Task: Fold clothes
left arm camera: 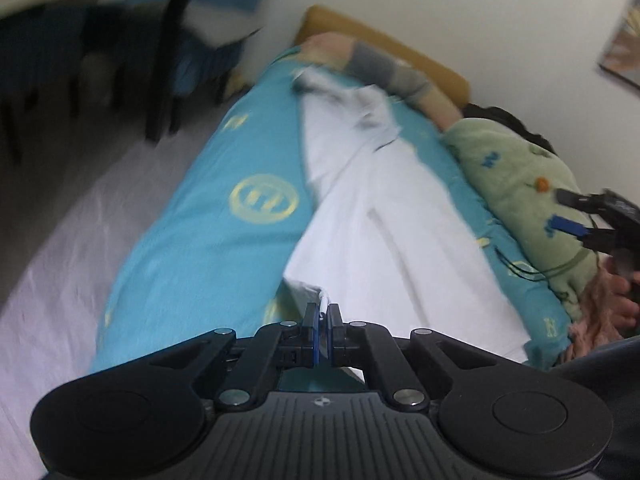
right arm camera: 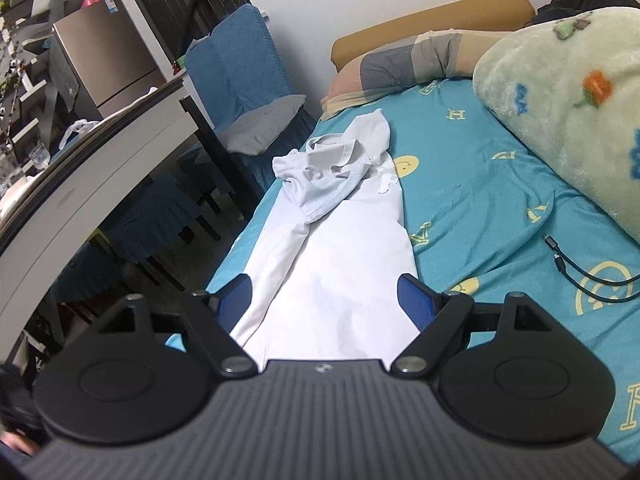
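Note:
A white hooded garment lies lengthwise on a turquoise bed sheet, hood end far, hem near; it also shows in the left wrist view. My left gripper is shut on the garment's near hem corner, a sliver of white cloth between its blue pads. My right gripper is open and empty, jaws wide, hovering just over the garment's near hem. It also shows at the right edge of the left wrist view, held by a hand.
A green fleece blanket lies along the wall side. Striped pillow and tan headboard at the far end. A black cable lies on the sheet. A table, blue chairs and floor flank the bed's other side.

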The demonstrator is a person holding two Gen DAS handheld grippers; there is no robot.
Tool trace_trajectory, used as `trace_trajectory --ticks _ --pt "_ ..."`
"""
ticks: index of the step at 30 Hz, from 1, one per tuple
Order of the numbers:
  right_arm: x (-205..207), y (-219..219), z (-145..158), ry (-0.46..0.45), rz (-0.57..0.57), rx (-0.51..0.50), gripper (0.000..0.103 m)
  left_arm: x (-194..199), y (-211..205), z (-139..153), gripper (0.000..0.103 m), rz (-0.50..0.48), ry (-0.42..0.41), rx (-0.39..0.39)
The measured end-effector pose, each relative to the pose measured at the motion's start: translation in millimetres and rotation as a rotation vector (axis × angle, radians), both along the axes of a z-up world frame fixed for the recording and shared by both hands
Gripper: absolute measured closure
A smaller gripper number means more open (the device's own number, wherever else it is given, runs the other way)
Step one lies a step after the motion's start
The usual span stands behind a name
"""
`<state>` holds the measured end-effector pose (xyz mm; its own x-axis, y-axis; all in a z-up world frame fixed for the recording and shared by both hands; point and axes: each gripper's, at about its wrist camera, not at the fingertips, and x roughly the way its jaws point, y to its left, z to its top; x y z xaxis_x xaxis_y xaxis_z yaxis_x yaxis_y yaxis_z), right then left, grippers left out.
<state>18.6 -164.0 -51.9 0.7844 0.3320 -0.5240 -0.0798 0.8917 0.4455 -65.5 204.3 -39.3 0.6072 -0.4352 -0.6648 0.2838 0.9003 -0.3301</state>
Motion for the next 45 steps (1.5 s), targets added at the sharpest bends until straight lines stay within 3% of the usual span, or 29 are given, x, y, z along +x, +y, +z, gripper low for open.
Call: trace_trajectory --ticks 2,6,7,8,10,14,16,21,24,27,29,30,34,39,42,45 --pt "1 -2 0 0.003 -0.006 0.017 0.022 3 -17 36 0.099 -0.075 -0.043 0.041" --pt "1 -6 -1 0.003 -0.015 0.042 0.022 10 -77 92 0.099 -0.275 -0.098 0.273" --pt "1 -8 -2 0.004 -0.022 0.043 0.022 13 -94 99 0.099 -0.315 -0.107 0.336" --pt "1 -9 -3 0.006 -0.029 0.046 0.022 12 -110 103 0.1 -0.36 -0.139 0.448" --pt "2 -14 -3 0.009 -0.045 0.072 0.022 16 -129 106 0.1 -0.401 -0.102 0.535" --pt "-1 -19 -2 -0.003 -0.069 0.069 0.022 19 -177 107 0.1 -0.503 -0.071 0.575" --pt "-3 -22 -1 -0.013 -0.089 0.044 0.022 14 -201 96 0.1 -0.545 -0.035 0.541" --pt "-1 -30 -2 -0.034 -0.12 -0.004 0.022 1 -251 25 0.1 -0.615 0.111 0.514" --pt "3 -33 -4 -0.025 -0.121 0.014 0.022 2 -254 -20 0.098 -0.578 0.25 0.517" --pt "2 -31 -5 -0.035 -0.104 -0.009 0.022 18 -242 -32 0.083 -0.495 0.341 0.444" --pt "0 -29 -4 -0.051 -0.091 -0.032 0.022 31 -231 -17 0.063 -0.412 0.308 0.369" --pt "-1 -28 -4 -0.058 -0.084 -0.027 0.022 38 -225 -6 0.046 -0.368 0.27 0.338" --pt "-1 -28 -3 -0.095 -0.067 0.024 0.022 72 -215 37 0.022 -0.169 0.089 0.255" --pt "28 -22 -6 -0.083 -0.029 0.024 0.022 114 -213 65 0.02 0.028 -0.026 0.151" --pt "67 -14 -5 -0.056 0.011 0.013 0.025 128 -212 59 0.019 0.078 -0.074 0.137" --pt "132 5 -20 -0.037 0.0 -0.028 0.025 136 -203 44 0.014 0.111 -0.131 0.148"
